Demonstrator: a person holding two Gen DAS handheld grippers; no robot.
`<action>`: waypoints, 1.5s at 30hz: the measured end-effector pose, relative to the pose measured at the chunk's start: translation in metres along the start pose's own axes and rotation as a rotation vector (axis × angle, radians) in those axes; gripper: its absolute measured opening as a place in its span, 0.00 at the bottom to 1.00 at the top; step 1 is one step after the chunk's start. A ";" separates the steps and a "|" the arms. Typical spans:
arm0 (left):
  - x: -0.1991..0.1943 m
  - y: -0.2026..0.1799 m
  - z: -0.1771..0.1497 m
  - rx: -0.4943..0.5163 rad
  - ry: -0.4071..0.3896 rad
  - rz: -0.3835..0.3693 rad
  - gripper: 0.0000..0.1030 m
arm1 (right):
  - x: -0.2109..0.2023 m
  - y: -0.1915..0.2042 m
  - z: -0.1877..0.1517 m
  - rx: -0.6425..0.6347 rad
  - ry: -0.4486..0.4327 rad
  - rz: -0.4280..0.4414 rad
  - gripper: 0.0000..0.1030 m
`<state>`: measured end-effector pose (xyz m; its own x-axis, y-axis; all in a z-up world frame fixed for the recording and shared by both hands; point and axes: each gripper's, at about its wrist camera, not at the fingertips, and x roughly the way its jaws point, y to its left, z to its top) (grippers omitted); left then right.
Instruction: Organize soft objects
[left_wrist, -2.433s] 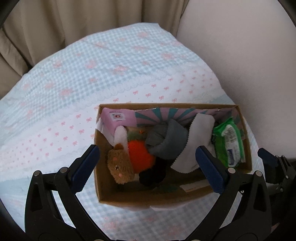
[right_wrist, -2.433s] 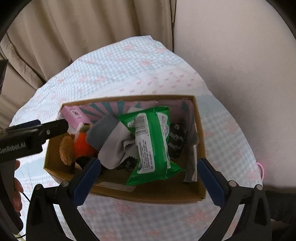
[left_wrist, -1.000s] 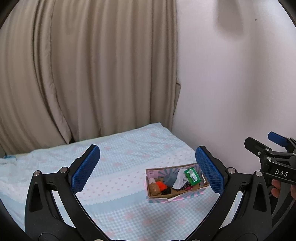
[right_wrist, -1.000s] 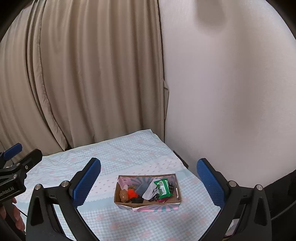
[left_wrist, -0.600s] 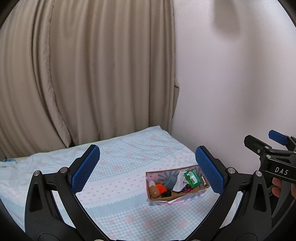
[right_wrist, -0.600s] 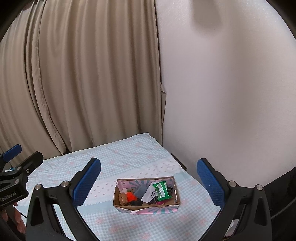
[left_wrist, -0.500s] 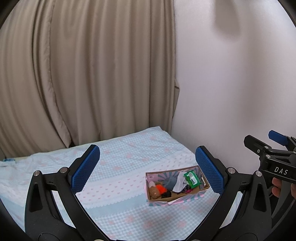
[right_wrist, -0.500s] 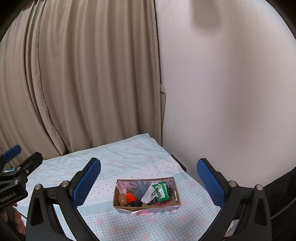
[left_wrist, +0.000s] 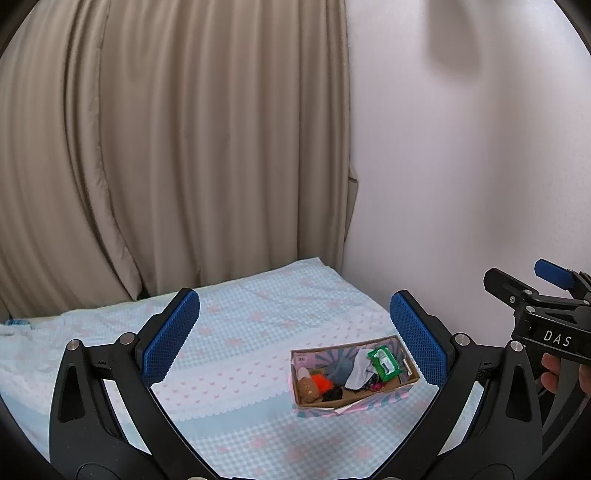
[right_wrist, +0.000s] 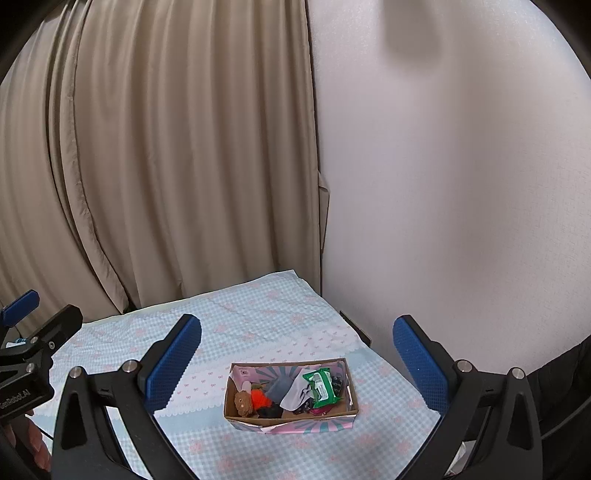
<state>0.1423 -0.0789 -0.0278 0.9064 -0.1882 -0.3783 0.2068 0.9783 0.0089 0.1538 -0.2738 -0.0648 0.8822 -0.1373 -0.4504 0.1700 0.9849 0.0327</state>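
A cardboard box (left_wrist: 373, 399) (right_wrist: 291, 422) sits on the bed and holds soft objects: a brown plush toy (left_wrist: 308, 386) (right_wrist: 243, 402), an orange plush (left_wrist: 320, 381) (right_wrist: 259, 398), grey and white cloths (left_wrist: 356, 372) (right_wrist: 293, 393), a green wipes pack (left_wrist: 384, 363) (right_wrist: 322, 384) and a pink tissue pack (right_wrist: 244, 374). My left gripper (left_wrist: 293, 341) is open and empty, held well back from the box. My right gripper (right_wrist: 297, 363) is open and empty, also far back. Each gripper shows at the edge of the other's view.
The bed has a light blue checked cover (left_wrist: 236, 354) (right_wrist: 258, 314) with pink bows. Beige curtains (left_wrist: 166, 147) (right_wrist: 166, 147) hang behind it. A white wall (left_wrist: 461, 147) (right_wrist: 443, 166) borders the bed on the right.
Both grippers have pulled far back and up from just above the box, so the box now looks small. In the last half second there is hardly any movement.
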 end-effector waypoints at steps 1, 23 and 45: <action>0.000 0.000 0.000 0.001 0.000 -0.002 1.00 | 0.000 0.000 0.000 0.000 -0.001 0.000 1.00; -0.006 -0.004 -0.003 0.004 -0.012 -0.017 1.00 | 0.003 -0.002 -0.001 -0.001 -0.015 -0.006 1.00; -0.019 -0.016 -0.006 0.044 -0.083 0.043 1.00 | 0.008 -0.012 -0.004 0.006 -0.008 0.010 1.00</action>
<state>0.1199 -0.0904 -0.0265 0.9416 -0.1548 -0.2991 0.1819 0.9812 0.0648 0.1566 -0.2864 -0.0726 0.8875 -0.1283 -0.4426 0.1637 0.9856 0.0426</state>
